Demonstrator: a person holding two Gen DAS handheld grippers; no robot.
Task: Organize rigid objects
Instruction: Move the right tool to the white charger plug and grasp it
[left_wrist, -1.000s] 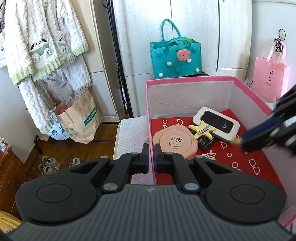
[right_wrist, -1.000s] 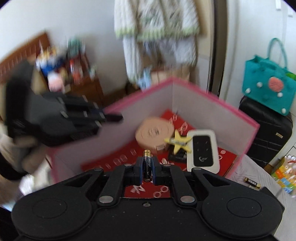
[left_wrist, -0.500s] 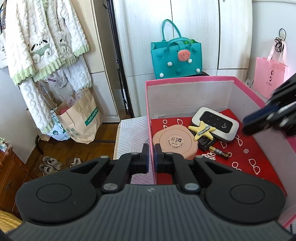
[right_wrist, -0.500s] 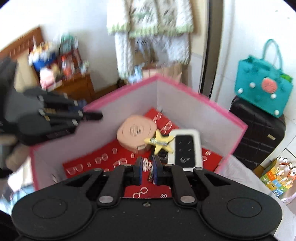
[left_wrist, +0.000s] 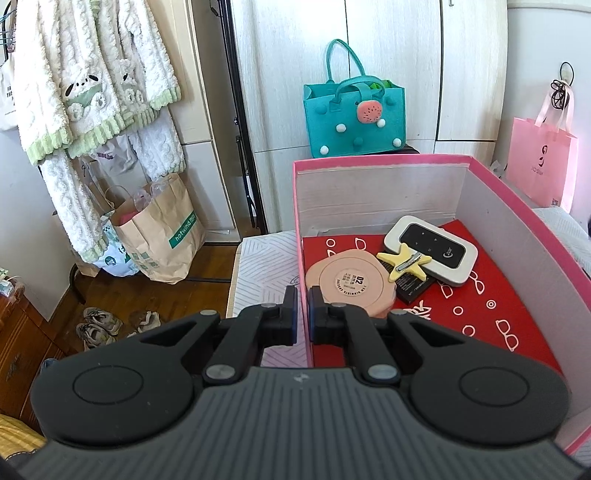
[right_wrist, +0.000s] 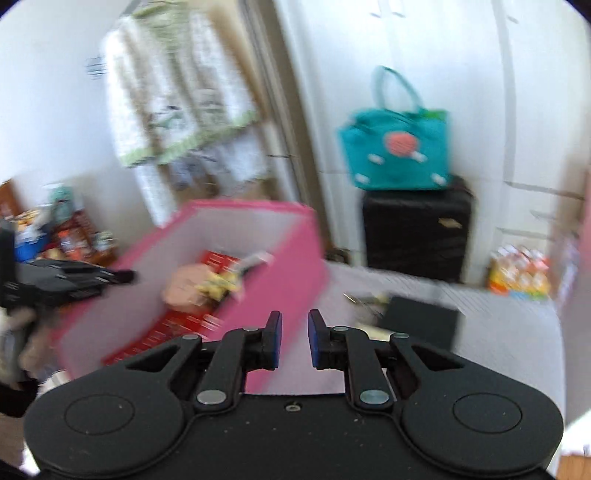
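A pink box (left_wrist: 380, 161) with a red patterned floor holds a round peach compact (left_wrist: 347, 282), a yellow star clip (left_wrist: 404, 261), a white pocket router (left_wrist: 430, 249) and a black card (left_wrist: 413, 284). My left gripper (left_wrist: 303, 317) is shut on the box's left wall. My right gripper (right_wrist: 294, 338) is open and empty, outside the box (right_wrist: 280, 258) to its right, over the white bed. The right wrist view is blurred. A small object (right_wrist: 364, 299) and a black flat item (right_wrist: 421, 321) lie on the bed ahead of it.
A teal felt bag (left_wrist: 354, 118) sits on a black suitcase (right_wrist: 417, 229) behind the box. A pink paper bag (left_wrist: 539, 158) hangs at right. Paper bags (left_wrist: 159, 236) and shoes (left_wrist: 99, 325) lie on the wooden floor at left.
My right gripper let go of the battery inside the box, opened, and swung out to the right over the bed. The left gripper kept its hold on the box wall.
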